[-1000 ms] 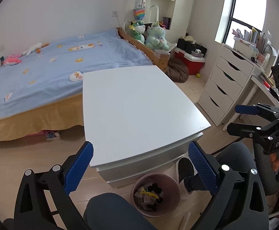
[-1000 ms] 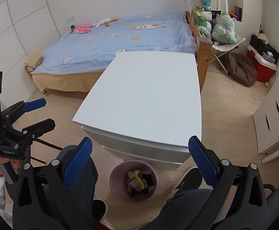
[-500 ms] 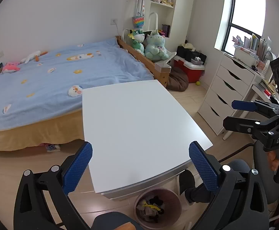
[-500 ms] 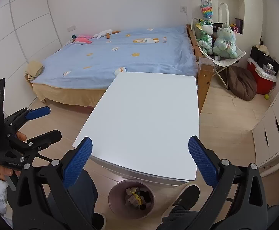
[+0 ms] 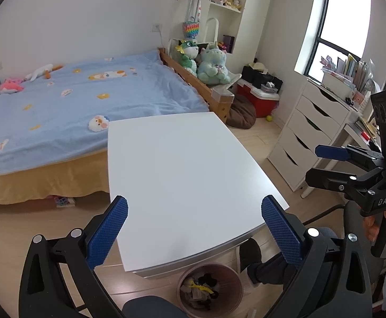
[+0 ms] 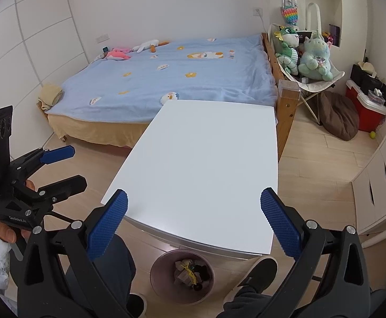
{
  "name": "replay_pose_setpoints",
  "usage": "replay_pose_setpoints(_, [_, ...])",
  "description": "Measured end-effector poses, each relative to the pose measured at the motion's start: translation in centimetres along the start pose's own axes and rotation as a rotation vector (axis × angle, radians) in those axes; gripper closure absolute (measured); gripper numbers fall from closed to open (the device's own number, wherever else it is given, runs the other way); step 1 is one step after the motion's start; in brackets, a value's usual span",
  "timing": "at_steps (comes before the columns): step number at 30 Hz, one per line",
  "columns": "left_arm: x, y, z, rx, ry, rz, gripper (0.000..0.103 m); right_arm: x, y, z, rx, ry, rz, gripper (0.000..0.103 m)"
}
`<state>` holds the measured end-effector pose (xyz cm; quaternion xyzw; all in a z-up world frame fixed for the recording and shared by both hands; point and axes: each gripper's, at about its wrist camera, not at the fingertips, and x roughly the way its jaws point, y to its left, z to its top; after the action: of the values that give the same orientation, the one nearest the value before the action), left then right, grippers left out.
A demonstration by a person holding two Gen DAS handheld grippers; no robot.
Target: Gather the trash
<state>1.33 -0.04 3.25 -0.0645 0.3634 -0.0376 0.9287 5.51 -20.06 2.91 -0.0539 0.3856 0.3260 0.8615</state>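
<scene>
A pink waste bin (image 5: 209,288) with trash in it stands on the floor under the near edge of a white table (image 5: 182,175); it also shows in the right wrist view (image 6: 182,275). My left gripper (image 5: 193,228) is open and empty above the table's near edge. My right gripper (image 6: 193,225) is open and empty, also above the near edge. Each gripper shows in the other's view: the right one (image 5: 325,164) at the right, the left one (image 6: 60,167) at the left. The table top (image 6: 203,169) is bare.
A bed with a blue blanket (image 5: 68,111) lies behind the table. White drawers (image 5: 306,137) stand at the right under a window. Plush toys (image 6: 304,55), a red cooler (image 6: 365,108) and a brown beanbag (image 6: 338,116) are at the back right. My legs and shoe (image 6: 256,270) are beside the bin.
Both grippers have risen and tilted up, so the table and bin sit lower in view and more of the room shows. Both stay open and empty.
</scene>
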Motion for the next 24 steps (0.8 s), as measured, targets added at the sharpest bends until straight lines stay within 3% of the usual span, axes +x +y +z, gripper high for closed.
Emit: replay_pose_setpoints(24, [-0.18,-0.12,0.08,0.002,-0.007,-0.002,0.006,0.18,0.16,0.05,-0.001,0.004,0.003,0.004])
